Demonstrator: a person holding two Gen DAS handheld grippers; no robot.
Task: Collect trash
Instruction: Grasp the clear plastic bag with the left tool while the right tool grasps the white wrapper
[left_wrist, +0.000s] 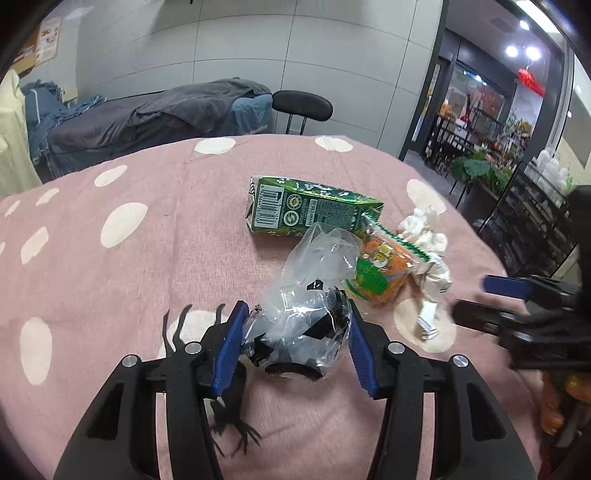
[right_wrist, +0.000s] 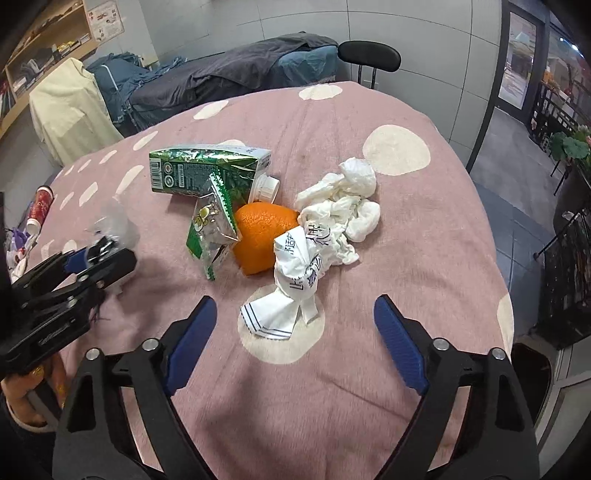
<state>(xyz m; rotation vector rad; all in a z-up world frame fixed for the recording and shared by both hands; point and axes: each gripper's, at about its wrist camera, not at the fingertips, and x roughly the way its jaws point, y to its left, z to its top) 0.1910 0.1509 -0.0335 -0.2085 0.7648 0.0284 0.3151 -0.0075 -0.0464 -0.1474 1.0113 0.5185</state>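
My left gripper (left_wrist: 295, 314) is shut on a crumpled clear plastic bag (left_wrist: 314, 280) with black print, held over the pink dotted tablecloth (left_wrist: 147, 258). Beyond it lie a green drink carton (left_wrist: 314, 210), an orange and green snack wrapper (left_wrist: 384, 269) and crumpled white tissue (left_wrist: 428, 240). In the right wrist view my right gripper (right_wrist: 295, 314) is open and empty, just short of a printed white paper wrapper (right_wrist: 291, 280). Behind it are an orange (right_wrist: 264, 236), the snack wrapper (right_wrist: 214, 225), the carton (right_wrist: 207, 170) and the tissue (right_wrist: 343, 206). The left gripper (right_wrist: 92, 258) shows at the left.
A black chair (left_wrist: 303, 105) stands behind the table's far edge, with a covered couch (left_wrist: 147, 118) further back. A red cup (right_wrist: 40, 206) lies off the table's left side. The table's right edge drops to a tiled floor (right_wrist: 517, 221).
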